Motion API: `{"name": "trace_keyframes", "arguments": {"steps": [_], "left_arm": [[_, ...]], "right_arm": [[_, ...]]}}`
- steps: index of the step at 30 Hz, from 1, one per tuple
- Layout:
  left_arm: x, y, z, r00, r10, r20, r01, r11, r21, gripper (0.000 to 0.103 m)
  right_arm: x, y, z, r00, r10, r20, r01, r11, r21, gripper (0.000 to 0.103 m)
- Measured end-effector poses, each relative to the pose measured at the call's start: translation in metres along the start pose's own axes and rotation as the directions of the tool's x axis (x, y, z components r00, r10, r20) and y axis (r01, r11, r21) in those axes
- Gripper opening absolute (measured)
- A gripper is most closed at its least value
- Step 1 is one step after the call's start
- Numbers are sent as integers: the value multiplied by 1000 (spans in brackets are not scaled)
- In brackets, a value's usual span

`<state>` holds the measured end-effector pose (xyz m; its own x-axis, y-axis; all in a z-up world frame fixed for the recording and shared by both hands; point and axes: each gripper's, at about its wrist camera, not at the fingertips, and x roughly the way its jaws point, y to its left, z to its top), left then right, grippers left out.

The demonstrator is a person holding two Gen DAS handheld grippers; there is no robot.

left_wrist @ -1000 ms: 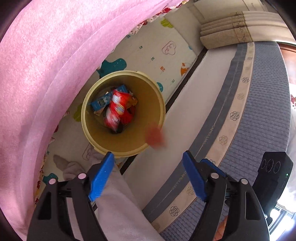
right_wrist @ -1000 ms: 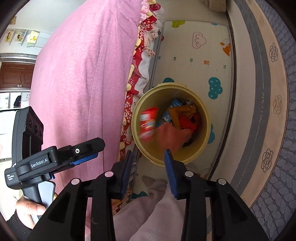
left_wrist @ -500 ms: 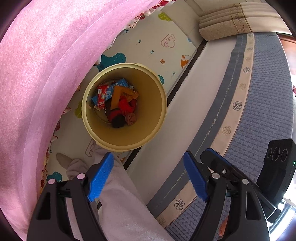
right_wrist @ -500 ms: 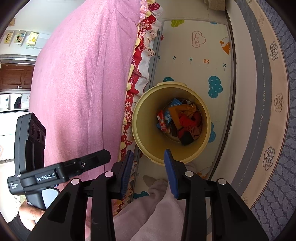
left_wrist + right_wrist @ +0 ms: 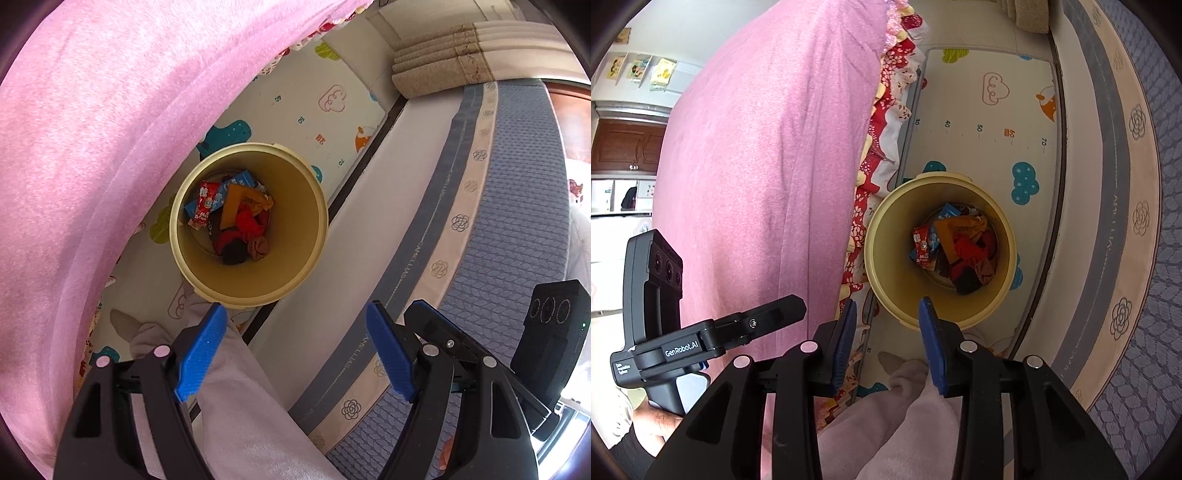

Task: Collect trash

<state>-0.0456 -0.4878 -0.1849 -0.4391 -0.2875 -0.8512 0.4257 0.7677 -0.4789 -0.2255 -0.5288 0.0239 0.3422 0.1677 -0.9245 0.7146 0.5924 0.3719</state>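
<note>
Between pink bed and mattress, both tongs (image 5: 295, 350) (image 5: 886, 341) hung open and empty above the bin (image 5: 314, 236) at 12 o'clock; the left tongs, hanging lower, risked tipping it.

My left tongs (image 5: 295, 347) point steeply down, blue pads spread wide with nothing between them. My right tongs (image 5: 888, 332) also aim downward — pads parted more narrowly, gripping nothing. In the right wrist view my left hand (image 5: 652, 424) wraps the left handle — a pale-trousered leg (image 5: 916, 413) below both.
</note>
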Motion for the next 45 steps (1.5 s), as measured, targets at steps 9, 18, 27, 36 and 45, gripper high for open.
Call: {"name": "trace_keyframes", "arguments": {"steps": [9,18,27,36,45], "left_arm": [[-50,17,-12,995,-54,85,54,999,0,77],[-142,92,-44,968,-69,240,90,993,-80,77],[-222,194,-113,920,-14,391,107,971,-216,78],[-289,267,-200,829,106,550,107,934,-342,79],[-345,291,-257,696,271,665,89,887,-454,87]], "right_arm": [[-16,56,-7,1000,-22,18,23,994,-106,35],[-11,169,-33,1000,-13,-9,10,949,-315,35],[26,303,-88,995,9,-102,-65,829,-556,35],[53,404,-148,988,-5,-155,-113,660,-743,35],[47,470,-163,988,23,-154,-146,487,-861,50]]}}
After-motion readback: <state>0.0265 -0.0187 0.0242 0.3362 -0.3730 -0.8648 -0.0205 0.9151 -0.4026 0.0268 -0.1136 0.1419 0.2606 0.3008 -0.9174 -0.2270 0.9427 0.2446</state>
